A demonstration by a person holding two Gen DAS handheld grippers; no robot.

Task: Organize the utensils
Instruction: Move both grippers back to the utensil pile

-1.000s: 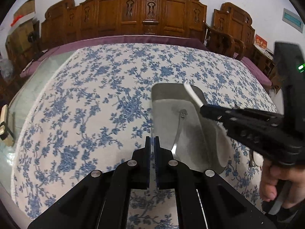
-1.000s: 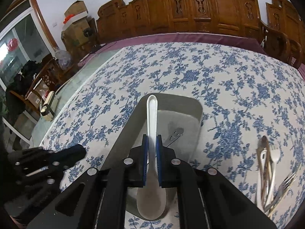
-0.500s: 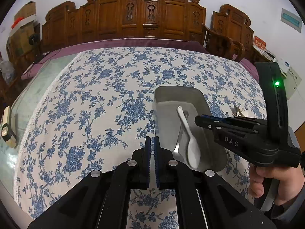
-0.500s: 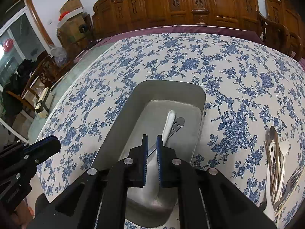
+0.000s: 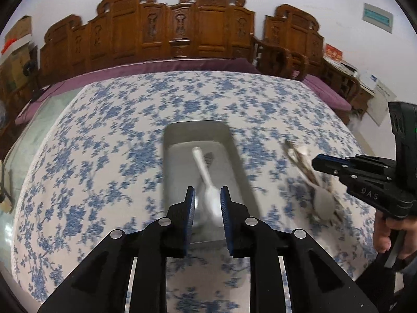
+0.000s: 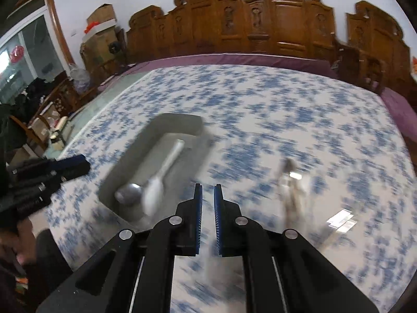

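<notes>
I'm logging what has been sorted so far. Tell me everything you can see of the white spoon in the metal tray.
The white plastic-looking spoon lies flat inside the grey rectangular metal tray on the floral tablecloth. It has a slim straight handle and an oval bowl; the bowl points toward the near end, the handle toward the far end. It lies across a shiny metal spoon, seemingly touching it. No gripper holds it. Motion blur hides finer detail.

A dull grey metal tray (image 5: 235, 154) holds a glossy white plastic-looking spoon (image 5: 207, 180) and a shiny metal spoon (image 6: 128, 192) on blue-flowered cloth (image 5: 91, 161) before carved wooden chairs (image 5: 182, 26)
</notes>
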